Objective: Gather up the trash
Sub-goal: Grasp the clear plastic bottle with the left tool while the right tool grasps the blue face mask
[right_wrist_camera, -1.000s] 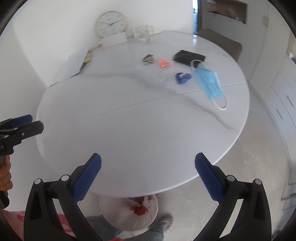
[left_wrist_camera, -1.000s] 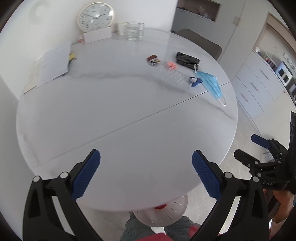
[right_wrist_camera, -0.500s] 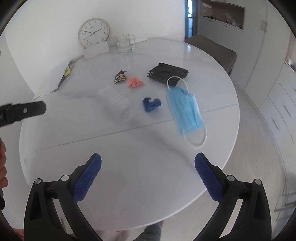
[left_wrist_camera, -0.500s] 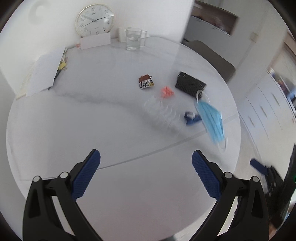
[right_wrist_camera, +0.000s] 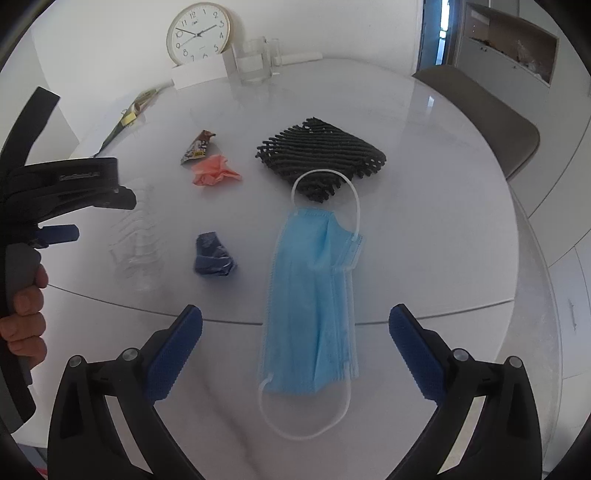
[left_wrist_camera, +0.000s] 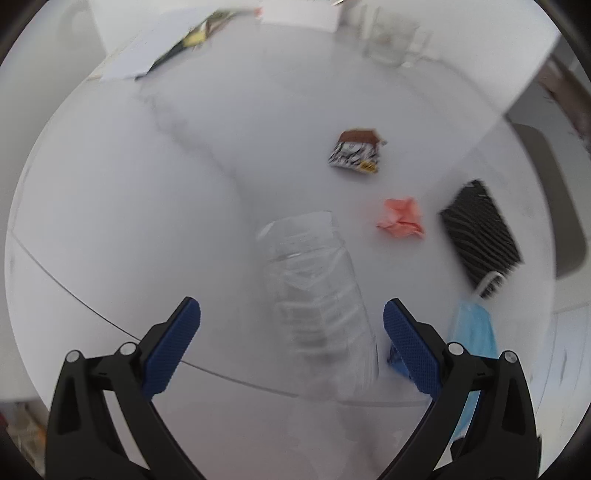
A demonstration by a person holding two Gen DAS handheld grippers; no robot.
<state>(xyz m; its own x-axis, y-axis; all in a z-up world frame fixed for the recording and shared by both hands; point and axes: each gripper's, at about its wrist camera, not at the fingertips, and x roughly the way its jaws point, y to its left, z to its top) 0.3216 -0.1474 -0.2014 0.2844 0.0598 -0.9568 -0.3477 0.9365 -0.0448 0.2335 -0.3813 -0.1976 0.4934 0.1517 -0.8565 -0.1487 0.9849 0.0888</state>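
Observation:
A crushed clear plastic bottle point(left_wrist_camera: 317, 295) lies on the white round table point(left_wrist_camera: 110, 221), between the spread fingers of my open left gripper point(left_wrist_camera: 291, 325). A blue face mask point(right_wrist_camera: 314, 306) lies flat under my open right gripper point(right_wrist_camera: 295, 332), its near ear loop by the table edge. A dark blue crumpled wrapper point(right_wrist_camera: 214, 254), a pink crumpled paper point(right_wrist_camera: 216, 170) and a brown snack wrapper point(right_wrist_camera: 197, 147) lie farther in. The left gripper's body point(right_wrist_camera: 66, 192) shows at the left of the right wrist view, above the bottle point(right_wrist_camera: 136, 240).
A black mesh pad point(right_wrist_camera: 321, 158) lies beyond the mask. A wall clock point(right_wrist_camera: 197, 33), a white card and glasses point(right_wrist_camera: 251, 62) stand at the table's far edge, papers point(left_wrist_camera: 159, 48) at the far left. A grey chair point(right_wrist_camera: 491, 122) stands behind the table.
Both grippers have moved forward and down over the table. The left one now straddles the bottle; the right one hangs over the mask. Both stay open.

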